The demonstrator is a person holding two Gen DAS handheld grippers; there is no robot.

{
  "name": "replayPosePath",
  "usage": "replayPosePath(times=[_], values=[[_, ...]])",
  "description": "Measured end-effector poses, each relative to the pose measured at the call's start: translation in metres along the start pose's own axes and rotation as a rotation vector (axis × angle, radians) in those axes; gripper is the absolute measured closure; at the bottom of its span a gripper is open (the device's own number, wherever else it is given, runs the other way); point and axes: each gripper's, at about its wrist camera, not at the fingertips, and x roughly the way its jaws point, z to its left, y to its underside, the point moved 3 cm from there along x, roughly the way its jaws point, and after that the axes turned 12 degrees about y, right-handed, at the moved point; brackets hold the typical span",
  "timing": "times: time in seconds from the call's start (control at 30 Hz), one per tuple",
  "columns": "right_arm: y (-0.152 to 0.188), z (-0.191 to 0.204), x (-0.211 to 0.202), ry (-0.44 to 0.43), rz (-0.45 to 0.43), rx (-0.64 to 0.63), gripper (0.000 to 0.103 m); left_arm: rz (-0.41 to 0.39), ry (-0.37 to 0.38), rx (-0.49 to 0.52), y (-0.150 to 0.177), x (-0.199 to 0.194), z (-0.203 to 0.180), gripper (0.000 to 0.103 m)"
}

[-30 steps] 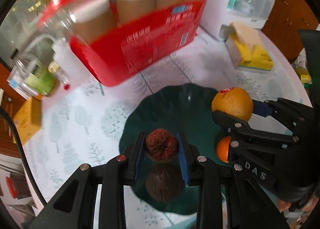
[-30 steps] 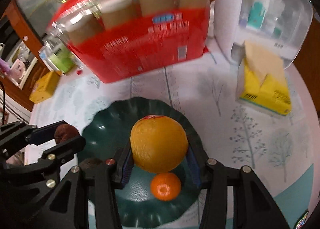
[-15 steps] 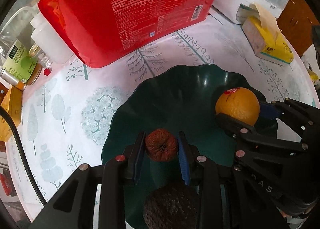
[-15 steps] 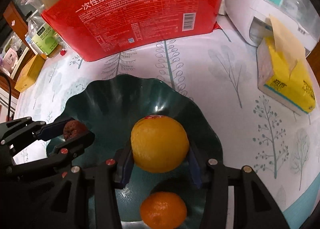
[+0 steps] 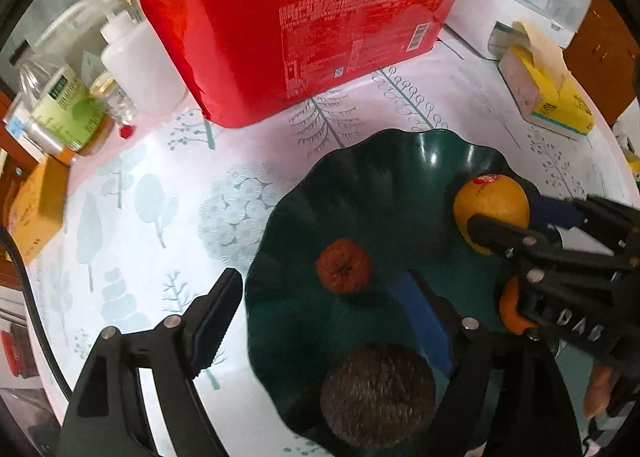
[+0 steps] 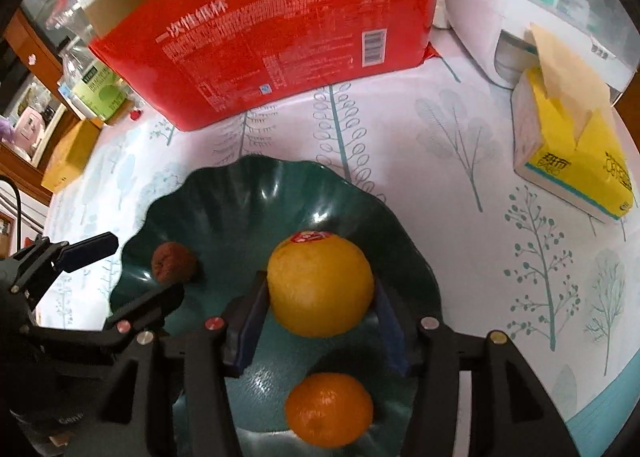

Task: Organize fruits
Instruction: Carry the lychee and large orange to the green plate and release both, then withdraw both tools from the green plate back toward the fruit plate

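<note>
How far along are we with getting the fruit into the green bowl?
Done: the small orange, a dark rough fruit and the wrinkled red-brown fruit lie in the green bowl. The left gripper has just been opening; the red-brown fruit is free of its pads.
In hand: the big orange sits between the right gripper pads, which have been opening.
Left: releasing it; no other loose fruit shows.

Wrinkled brown fruit (image 5: 343, 266), orange (image 6: 320, 286), tangerine (image 6: 329, 410) in green bowl (image 6: 256, 193).
</note>
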Motion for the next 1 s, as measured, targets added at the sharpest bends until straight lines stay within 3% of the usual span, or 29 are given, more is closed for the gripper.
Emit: replayPosePath(times=[0.43,1.0], values=[[0.02,-0.006,-0.065,-0.007,-0.086,-0.033,0.049,-0.061,-0.01,-0.022,0.024,-0.069,-0.024,0.023],[0.102,-0.014,-0.181,-0.088,-0.205,-0.064,0.049,-0.17,-0.05,-0.08,0.121,-0.184,-0.082,0.02]])
